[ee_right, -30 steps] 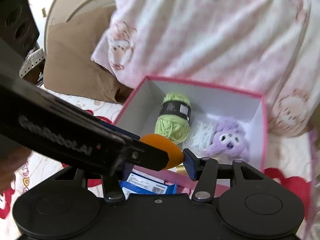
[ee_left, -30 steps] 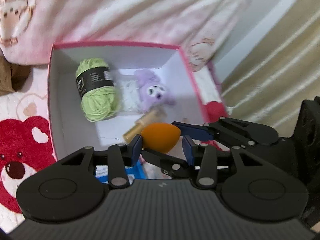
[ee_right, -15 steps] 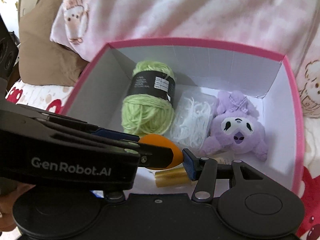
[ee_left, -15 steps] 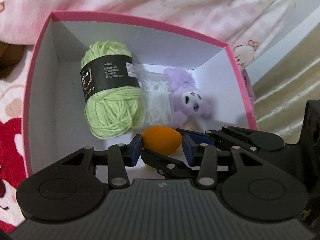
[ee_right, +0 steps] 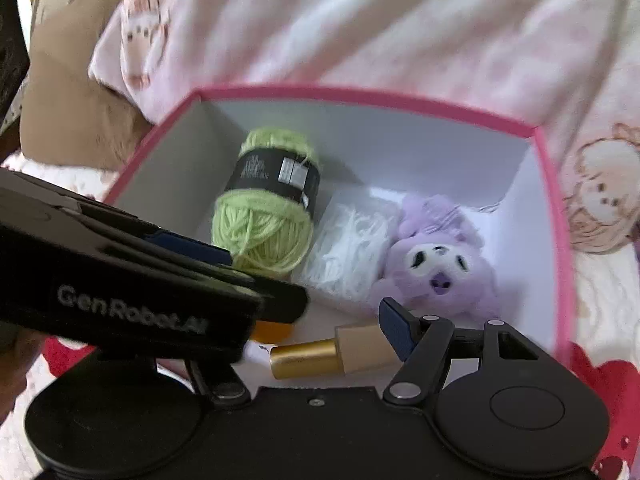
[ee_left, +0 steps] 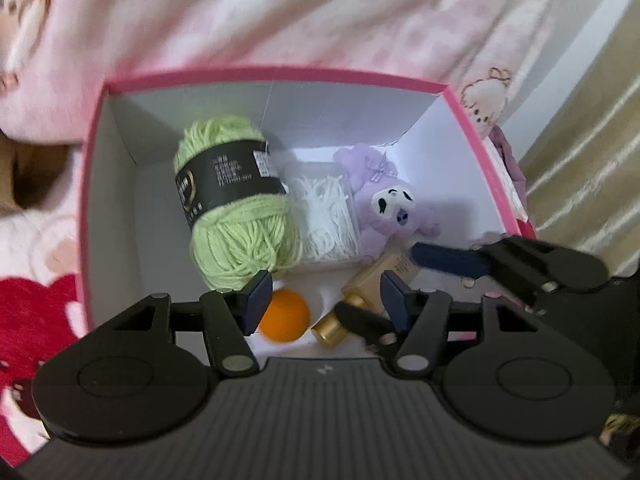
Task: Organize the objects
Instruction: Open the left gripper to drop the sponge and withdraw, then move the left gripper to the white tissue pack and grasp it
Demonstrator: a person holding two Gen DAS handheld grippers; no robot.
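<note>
Pink bedding behind the pink box [ee_left: 472,120]; orange sponge [ee_left: 285,316] just dropped in, both tongs opening, empty; next, back out.

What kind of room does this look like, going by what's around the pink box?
Most likely a bedroom, with the box sitting on a bed. A pink cartoon-print quilt is bunched behind the pink box, a brown pillow lies beside it, and a bear-print sheet lies under it.

Orange sponge [ee_left: 284,317] (egg-shaped) on box [ee_left: 280,73] floor
</note>
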